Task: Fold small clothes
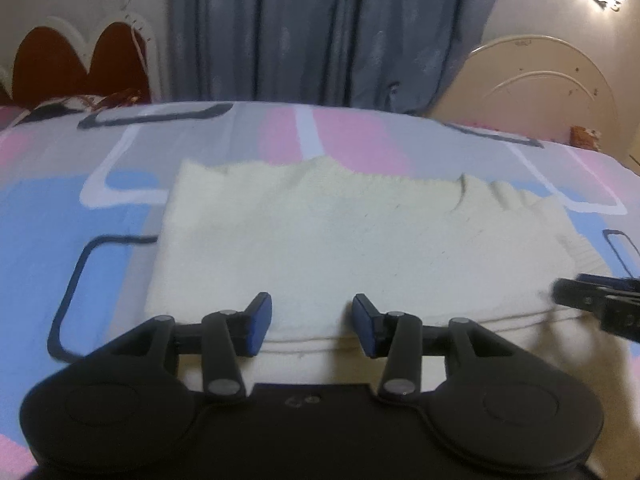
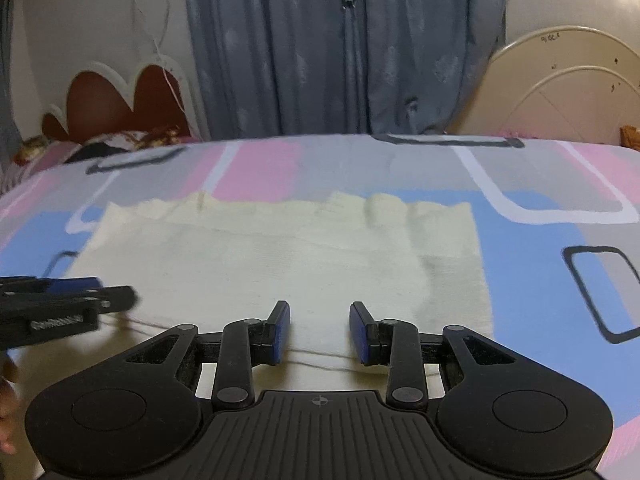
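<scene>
A cream knitted garment [image 1: 340, 240] lies flat on the bed, folded into a wide rectangle with a doubled near edge; it also shows in the right wrist view [image 2: 280, 264]. My left gripper [image 1: 312, 326] is open, its blue-padded fingers over the garment's near folded edge, left of centre. My right gripper [image 2: 320, 330] is open over the near edge toward the garment's right end. Each gripper shows in the other's view: the right gripper [image 1: 560, 292] at the right margin, the left gripper [image 2: 128, 296] at the left margin. Neither holds fabric.
The bedsheet [image 2: 540, 264] has pink, blue and grey blocks. Behind are a blue curtain [image 2: 344, 48], a cream headboard [image 2: 572, 92] at right, a scalloped red and white panel [image 1: 84, 60] and patterned bedding [image 2: 120, 140] at left.
</scene>
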The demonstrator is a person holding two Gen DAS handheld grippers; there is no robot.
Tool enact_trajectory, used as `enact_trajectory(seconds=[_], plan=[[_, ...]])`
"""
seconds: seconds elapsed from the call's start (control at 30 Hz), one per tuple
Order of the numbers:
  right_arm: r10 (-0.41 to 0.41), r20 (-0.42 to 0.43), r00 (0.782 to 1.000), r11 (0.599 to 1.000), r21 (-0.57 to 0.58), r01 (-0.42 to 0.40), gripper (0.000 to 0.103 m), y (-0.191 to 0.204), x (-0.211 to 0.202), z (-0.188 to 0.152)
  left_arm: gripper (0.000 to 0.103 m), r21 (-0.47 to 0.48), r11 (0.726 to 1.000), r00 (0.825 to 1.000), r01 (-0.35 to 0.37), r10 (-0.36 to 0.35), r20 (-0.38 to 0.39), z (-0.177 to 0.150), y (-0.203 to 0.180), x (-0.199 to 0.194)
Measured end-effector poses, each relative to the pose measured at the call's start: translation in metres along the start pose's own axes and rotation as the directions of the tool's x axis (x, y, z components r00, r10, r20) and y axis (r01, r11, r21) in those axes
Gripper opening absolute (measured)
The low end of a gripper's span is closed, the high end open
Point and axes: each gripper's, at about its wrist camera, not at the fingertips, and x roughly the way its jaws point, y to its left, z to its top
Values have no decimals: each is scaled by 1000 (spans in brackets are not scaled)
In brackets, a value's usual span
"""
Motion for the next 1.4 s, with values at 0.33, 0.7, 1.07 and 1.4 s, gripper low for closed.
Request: enact_trajectory(seconds=[0.33, 0.7, 1.07, 1.4], plan=[[-14, -13, 1000, 999, 33, 14, 33, -34, -13, -15, 44, -20, 1000, 1000, -1, 1, 7, 1, -10, -13], [201, -42, 979, 973, -104, -204, 33, 33, -31, -37, 50, 50, 999, 999, 19, -18, -36, -35, -40, -27], [53, -66, 996, 993, -98, -59, 33, -8, -49, -70, 57, 18, 997, 996, -75, 76, -51, -65, 14, -65], [138, -98, 986, 983, -112, -149, 33, 63, -86, -104, 59, 72, 995, 997, 69, -66, -43, -106, -11, -98]])
